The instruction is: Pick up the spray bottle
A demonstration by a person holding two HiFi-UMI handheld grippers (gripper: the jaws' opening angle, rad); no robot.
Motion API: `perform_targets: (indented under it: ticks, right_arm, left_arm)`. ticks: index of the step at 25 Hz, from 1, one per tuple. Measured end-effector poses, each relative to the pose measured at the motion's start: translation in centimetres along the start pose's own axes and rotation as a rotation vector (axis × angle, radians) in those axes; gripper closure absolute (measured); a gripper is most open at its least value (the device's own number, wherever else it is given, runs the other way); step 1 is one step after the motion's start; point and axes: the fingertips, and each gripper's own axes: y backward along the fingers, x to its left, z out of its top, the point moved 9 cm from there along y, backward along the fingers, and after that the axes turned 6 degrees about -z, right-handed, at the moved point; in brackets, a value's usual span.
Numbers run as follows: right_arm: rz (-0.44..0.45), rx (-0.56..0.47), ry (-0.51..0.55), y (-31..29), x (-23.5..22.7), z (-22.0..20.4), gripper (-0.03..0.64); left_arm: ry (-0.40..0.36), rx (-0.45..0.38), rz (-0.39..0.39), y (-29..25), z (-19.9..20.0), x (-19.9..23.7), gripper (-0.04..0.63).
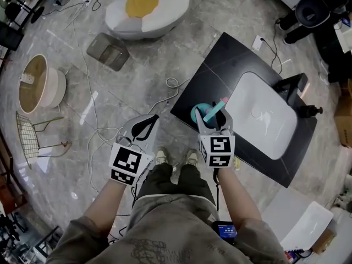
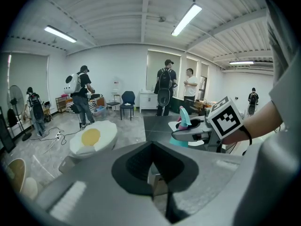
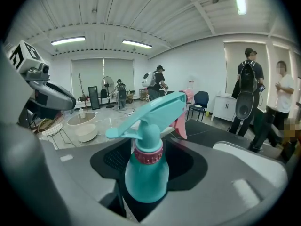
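Note:
A teal spray bottle [image 1: 205, 114] with a pink trigger and collar sits between the jaws of my right gripper [image 1: 212, 122], over the near left corner of the black counter [image 1: 220, 65]. In the right gripper view the bottle [image 3: 146, 173] stands upright, and the right gripper [image 3: 146, 185] is shut on its body with the nozzle pointing left. I cannot tell whether its base touches the counter. My left gripper [image 1: 144, 126] hangs over the floor left of the counter, shut and holding nothing. The left gripper view shows the bottle [image 2: 183, 118] in the right gripper [image 2: 195, 134].
A white basin [image 1: 261, 114] with a black faucet [image 1: 294, 87] is set in the counter. On the floor are an egg-shaped cushion [image 1: 147, 10], loose cables [image 1: 99, 120], a wire chair [image 1: 33, 133] and a round tub [image 1: 36, 84]. Several people [image 2: 165, 86] stand far off.

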Motion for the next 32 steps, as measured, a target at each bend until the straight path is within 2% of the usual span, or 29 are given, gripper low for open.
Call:
perform_targets:
  ticks: [8, 16, 23, 32]
  right_arm:
    - [0.023, -0.057, -0.004, 3.5, -0.8, 3.7, 0.365]
    - [0.029, -0.119, 0.037, 10.1, -2.4, 9.4, 0.365]
    - [-0.022, -0.201, 0.038, 16.9, -4.5, 12.7, 0.365]
    - [-0.095, -0.238, 0.019, 23.8, -6.8, 13.0, 0.368]
  left_arm:
    - [-0.03, -0.027, -0.011, 1.2, 2.2, -0.6, 0.595]
    - [-0.049, -0.097, -0.055, 2.6, 6.8, -2.6, 0.595]
    - [-0.118, -0.17, -0.11, 3.1, 11.1, -5.3, 0.595]
    - [-0.199, -0.238, -0.198, 3.4, 15.6, -9.3, 0.595]
